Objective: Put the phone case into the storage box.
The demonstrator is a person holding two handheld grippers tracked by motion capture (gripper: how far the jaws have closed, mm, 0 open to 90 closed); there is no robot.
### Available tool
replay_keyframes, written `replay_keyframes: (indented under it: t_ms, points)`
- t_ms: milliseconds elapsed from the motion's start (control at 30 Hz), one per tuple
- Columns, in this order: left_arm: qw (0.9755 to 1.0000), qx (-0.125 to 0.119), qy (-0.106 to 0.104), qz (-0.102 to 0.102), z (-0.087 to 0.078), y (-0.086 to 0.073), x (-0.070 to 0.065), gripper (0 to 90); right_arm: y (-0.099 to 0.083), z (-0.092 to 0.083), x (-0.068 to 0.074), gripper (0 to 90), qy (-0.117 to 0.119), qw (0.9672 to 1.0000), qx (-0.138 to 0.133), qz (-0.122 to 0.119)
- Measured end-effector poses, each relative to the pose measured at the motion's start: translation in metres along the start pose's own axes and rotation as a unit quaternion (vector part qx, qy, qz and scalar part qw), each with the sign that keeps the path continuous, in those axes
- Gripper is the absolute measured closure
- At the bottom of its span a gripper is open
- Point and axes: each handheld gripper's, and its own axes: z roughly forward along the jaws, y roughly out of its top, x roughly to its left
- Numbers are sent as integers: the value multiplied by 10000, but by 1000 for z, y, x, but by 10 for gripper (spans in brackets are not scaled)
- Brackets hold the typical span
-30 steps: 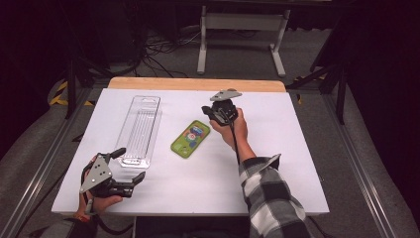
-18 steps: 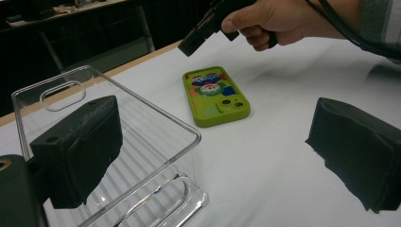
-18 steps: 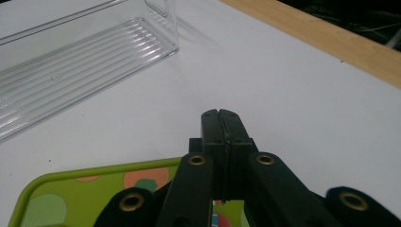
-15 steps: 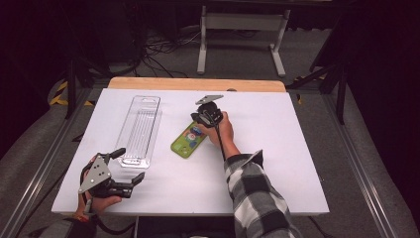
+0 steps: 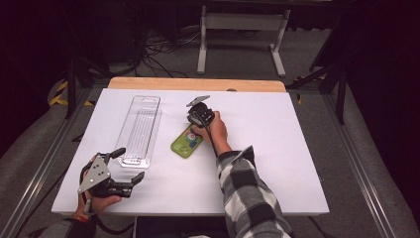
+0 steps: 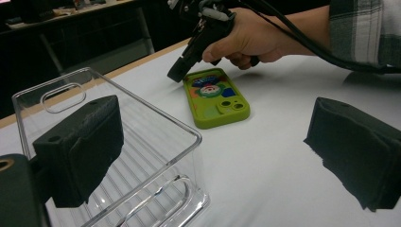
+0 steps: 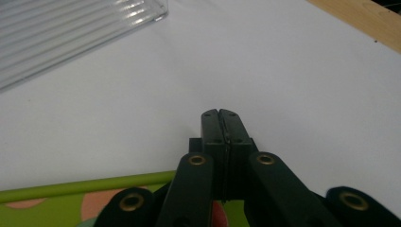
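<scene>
A green phone (image 5: 186,144) with a colourful back lies flat near the table's middle; it also appears as the green phone (image 6: 217,97) and the green phone (image 7: 71,198). My right gripper (image 5: 197,118) is shut with nothing between its jaws. Its tips (image 7: 221,116) hover just past the phone's far end, low over the white table. The left gripper view shows the same right gripper (image 6: 178,73) slanting down at that end. My left gripper (image 5: 131,163) rests open at the front left, beside the near end of a clear plastic tray (image 5: 139,130).
The long clear tray (image 6: 142,142) lies empty, left of the phone. The white tabletop (image 5: 277,139) has a wooden strip (image 5: 198,84) along its far edge. A metal stand (image 5: 242,22) is on the floor behind the table. A plaid sleeve (image 5: 247,193) crosses the front middle.
The right gripper has moved left and toward the front, from behind and right of the phone to its far end. The left gripper has stayed put.
</scene>
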Motion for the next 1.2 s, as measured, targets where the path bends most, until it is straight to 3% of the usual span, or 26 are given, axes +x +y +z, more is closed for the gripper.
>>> replay_keyframes:
  t_ms: [367, 500, 800, 1200]
  points:
    - [10000, 25, 19, 9, -1, -1, -1, 53, -4, 0, -2, 900, -74, 9998, 184, -42]
    - [10000, 14, 77, 51, -5, 0, -1, 51, -14, -10, -7, 900, -50, 9997, 161, 152]
    - [9995, 131, 279, 75, -7, -2, -2, 49, -37, -33, -14, 900, -120, 9991, 240, 326]
    - [9992, 199, 338, 58, -7, -2, -2, 48, -57, -56, -10, 900, -49, 9991, 395, 143]
